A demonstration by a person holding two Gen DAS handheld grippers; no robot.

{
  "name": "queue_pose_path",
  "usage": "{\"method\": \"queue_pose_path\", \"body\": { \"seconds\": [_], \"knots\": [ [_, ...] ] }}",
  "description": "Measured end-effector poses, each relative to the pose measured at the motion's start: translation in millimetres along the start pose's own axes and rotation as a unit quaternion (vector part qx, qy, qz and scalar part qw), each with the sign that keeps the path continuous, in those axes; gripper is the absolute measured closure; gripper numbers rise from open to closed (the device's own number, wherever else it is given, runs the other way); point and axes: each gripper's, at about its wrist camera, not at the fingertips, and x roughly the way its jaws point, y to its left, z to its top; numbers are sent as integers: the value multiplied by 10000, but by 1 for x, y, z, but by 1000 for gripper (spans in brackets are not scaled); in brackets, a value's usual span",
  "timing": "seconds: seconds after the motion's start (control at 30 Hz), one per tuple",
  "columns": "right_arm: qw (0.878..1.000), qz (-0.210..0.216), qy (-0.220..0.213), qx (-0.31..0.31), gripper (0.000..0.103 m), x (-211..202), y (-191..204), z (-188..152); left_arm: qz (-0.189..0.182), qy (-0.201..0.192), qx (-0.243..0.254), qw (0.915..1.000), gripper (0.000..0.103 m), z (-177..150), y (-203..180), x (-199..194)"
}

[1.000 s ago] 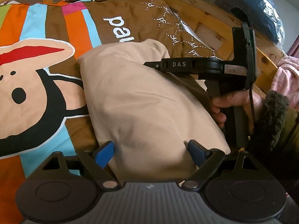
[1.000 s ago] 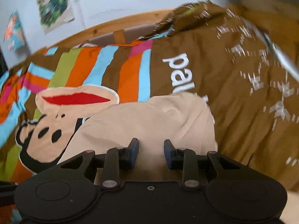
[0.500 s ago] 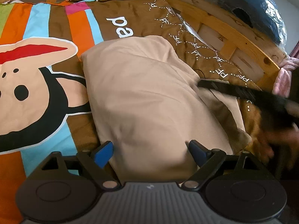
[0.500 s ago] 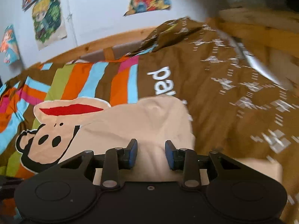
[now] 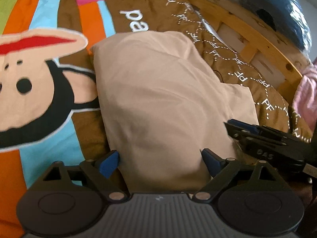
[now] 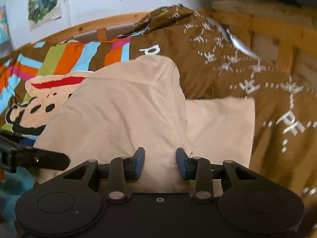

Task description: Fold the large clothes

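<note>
A beige garment lies folded on the bed; it also shows in the right wrist view, with a stitched hem edge and a lower layer sticking out to the right. My left gripper is wide open over the garment's near edge, holding nothing. My right gripper is partly open above the near hem, empty. The right gripper also shows at the right of the left wrist view, and the left gripper's finger shows at the left of the right wrist view.
The bed has a brown cover with coloured stripes and a cartoon monkey. A wooden bed frame runs along the far right. A dark blue bundle and pink fabric lie beyond it. Posters hang on the wall.
My right gripper has swung from above the garment's middle down to its near right corner. My left gripper has stayed at the near edge, still wide open.
</note>
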Motion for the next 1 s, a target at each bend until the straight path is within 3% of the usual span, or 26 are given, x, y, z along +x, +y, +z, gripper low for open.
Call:
{"method": "queue_pose_path", "body": {
  "seconds": [0.17,0.2,0.3,0.37,0.5,0.6,0.87,1.0],
  "knots": [
    [9983,130,-406,396,66,-17,-13,5,-3,93,-166,9998,10,1,2,1],
    [9971,88,-565,496,60,-25,-16,7,16,92,-154,9998,10,1,1,1],
    [9906,-471,-1033,769,54,-45,-29,13,19,112,-173,9998,10,1,1,2],
    [9863,-763,-1060,1009,54,-47,-40,13,28,120,-174,9998,10,2,1,2],
    [9858,-936,-536,1289,68,-27,-57,7,25,96,-182,9998,10,1,1,2],
    [9846,-737,-511,1498,85,-25,-60,5,33,96,-209,9997,10,1,1,2],
    [9928,-356,-1123,-226,93,-43,-4,8,59,96,-233,9997,10,0,1,2],
    [9933,-323,-1071,-296,93,-42,-4,8,96,81,-179,9998,10,-1,0,2]
  ]
}}
